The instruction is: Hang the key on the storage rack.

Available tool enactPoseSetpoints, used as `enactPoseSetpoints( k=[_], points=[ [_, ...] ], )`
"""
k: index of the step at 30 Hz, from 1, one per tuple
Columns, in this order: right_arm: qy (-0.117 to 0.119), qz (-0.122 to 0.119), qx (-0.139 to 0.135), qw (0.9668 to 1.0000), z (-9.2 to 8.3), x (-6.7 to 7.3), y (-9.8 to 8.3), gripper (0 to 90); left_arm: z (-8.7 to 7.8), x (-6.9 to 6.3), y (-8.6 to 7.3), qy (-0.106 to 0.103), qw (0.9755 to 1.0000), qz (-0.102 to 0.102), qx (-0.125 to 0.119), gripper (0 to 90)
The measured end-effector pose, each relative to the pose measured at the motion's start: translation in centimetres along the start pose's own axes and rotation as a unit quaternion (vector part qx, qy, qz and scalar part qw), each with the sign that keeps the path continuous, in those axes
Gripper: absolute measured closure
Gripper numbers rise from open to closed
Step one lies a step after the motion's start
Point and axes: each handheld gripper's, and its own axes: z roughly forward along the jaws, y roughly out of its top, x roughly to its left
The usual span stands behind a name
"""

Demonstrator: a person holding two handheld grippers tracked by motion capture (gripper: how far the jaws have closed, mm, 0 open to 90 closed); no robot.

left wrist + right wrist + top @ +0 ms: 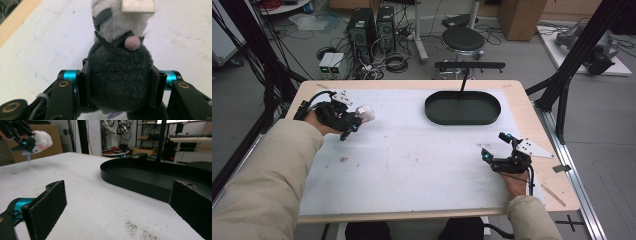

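Observation:
A small plush toy [120, 72], dark grey in the body with a pale grey-white head, is clamped between the jaws of my left gripper [120, 86]. In the high view that left gripper [353, 123] is raised over the table's left rear part, with the toy's pale head [366, 113] sticking out toward the right. From the right gripper view the toy [40, 140] hangs in the air at the upper left. My right gripper [496, 147] rests near the table's right front, open and holding nothing. A black oval tray [462, 117] lies at the back right, beyond it.
A white mat [412, 155] covers the wooden table [557, 195]. A thin black post [464, 80] rises behind the tray. Beyond the table stand a stool [463, 39], computer towers [362, 30] and cables on the floor. A dark smudge [344, 159] marks the mat at left.

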Motion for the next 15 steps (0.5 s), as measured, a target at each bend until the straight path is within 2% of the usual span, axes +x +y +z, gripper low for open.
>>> enactPoseSetpoints(
  k=[2, 4, 10, 12, 14, 15],
  points=[
    [-0.002, 0.004, 0.011, 0.9999, 0.1, 0.0, 0.1, 0.6, -0.2, -0.4, 0.3, -0.002, 1.0000, 0.003, -0.007, 49.0],
    [0.012, 0.014, 0.016, 0.9997, 0.2, -0.1, 0.6, 0.6, -0.7, -1.2, 0.9, -0.009, 0.9996, 0.014, -0.022, 48.9],
    [0.053, -0.005, 0.021, 0.9984, 0.6, 0.8, 3.9, 0.6, -1.5, -3.5, 2.5, -0.032, 0.9973, 0.037, -0.055, 48.9],
    [0.075, -0.012, 0.029, 0.9967, 1.0, 1.1, 5.3, 0.6, -1.7, -4.3, 3.1, -0.043, 0.9957, 0.046, -0.068, 48.9],
    [0.092, -0.017, 0.038, 0.9949, 1.3, 1.5, 6.6, 0.6, -1.8, -4.5, 3.2, -0.046, 0.9950, 0.048, -0.074, 48.8],
    [0.100, -0.021, 0.042, 0.9939, 1.5, 1.7, 7.3, 0.6, -2.2, -4.9, 3.6, -0.052, 0.9938, 0.052, -0.083, 48.8]
  ],
)
